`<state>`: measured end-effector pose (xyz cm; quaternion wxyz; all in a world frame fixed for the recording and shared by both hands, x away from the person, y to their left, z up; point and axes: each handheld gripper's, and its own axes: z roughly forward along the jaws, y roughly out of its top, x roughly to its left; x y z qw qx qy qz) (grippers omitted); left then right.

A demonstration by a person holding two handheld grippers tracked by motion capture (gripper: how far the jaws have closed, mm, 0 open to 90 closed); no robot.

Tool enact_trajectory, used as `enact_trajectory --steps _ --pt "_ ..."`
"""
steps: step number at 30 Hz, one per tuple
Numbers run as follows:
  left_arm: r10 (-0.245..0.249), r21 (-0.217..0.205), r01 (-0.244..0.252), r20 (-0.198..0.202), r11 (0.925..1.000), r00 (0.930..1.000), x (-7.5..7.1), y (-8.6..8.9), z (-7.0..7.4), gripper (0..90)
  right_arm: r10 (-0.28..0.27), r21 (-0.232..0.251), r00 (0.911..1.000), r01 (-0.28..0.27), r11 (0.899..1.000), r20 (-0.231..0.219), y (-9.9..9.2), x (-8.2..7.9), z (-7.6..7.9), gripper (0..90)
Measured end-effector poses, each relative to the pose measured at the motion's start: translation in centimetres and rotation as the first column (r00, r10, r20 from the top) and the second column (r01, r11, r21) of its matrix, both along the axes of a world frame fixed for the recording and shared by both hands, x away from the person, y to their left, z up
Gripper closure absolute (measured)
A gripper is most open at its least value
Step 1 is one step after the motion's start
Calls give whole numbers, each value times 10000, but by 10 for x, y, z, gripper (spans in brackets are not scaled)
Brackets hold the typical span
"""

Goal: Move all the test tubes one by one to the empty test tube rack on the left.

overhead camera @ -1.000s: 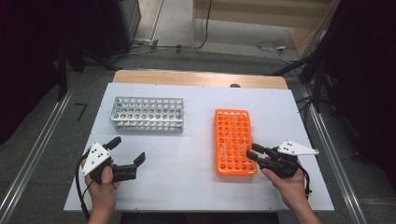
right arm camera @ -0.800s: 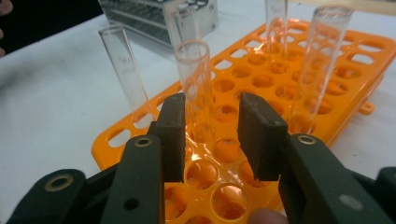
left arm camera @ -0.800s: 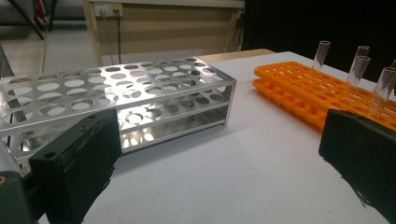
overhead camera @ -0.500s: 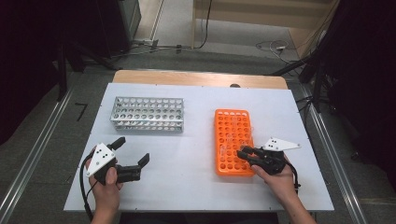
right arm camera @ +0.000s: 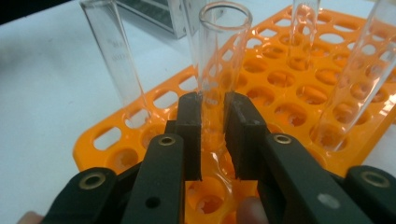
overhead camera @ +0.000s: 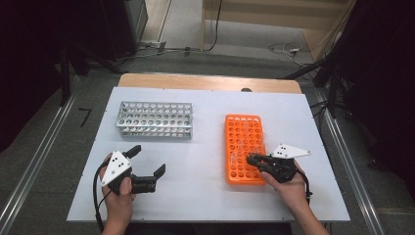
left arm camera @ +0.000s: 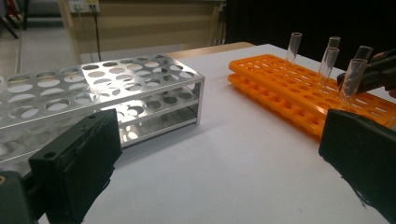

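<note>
The right gripper (right arm camera: 212, 135), its jaws just having closed, is clamping a glass tube (right arm camera: 219, 70) standing upright in the orange rack (overhead camera: 244, 147) near the worktop's (overhead camera: 205, 196) right edge. The left gripper (overhead camera: 147, 164) is gaping apart, holding nothing, near the front-left corner.

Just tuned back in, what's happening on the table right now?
A person works with a gripper in each hand. The right gripper has just closed on a glass tube standing in the orange rack; the tube is still seated in its hole, with a few more tubes upright around it. The left gripper waits open over the table, near the metal rack, whose holes look empty.
</note>
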<state>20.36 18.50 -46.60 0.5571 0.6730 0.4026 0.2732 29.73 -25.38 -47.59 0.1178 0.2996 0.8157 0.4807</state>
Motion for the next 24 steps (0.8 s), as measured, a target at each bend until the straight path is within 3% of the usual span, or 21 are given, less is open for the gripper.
enact_trajectory --steps 5,11,16,24 --pt "-172 -11 172 20 9999 9999 -1 -4 2 0 -216 202 9994 211 9996 282 -4 -4 12 742" --pt "-391 279 385 246 9989 9989 -4 -12 6 0 -296 478 9985 274 9985 467 -10 -14 32 743" --pt "-632 342 628 103 9974 9979 -3 -21 8 0 -21 503 9982 -10 9987 607 -10 -26 47 743" --pt "-1286 397 1287 -45 9909 9917 -5 -35 15 0 549 446 9972 -572 9974 506 1 -41 54 743"
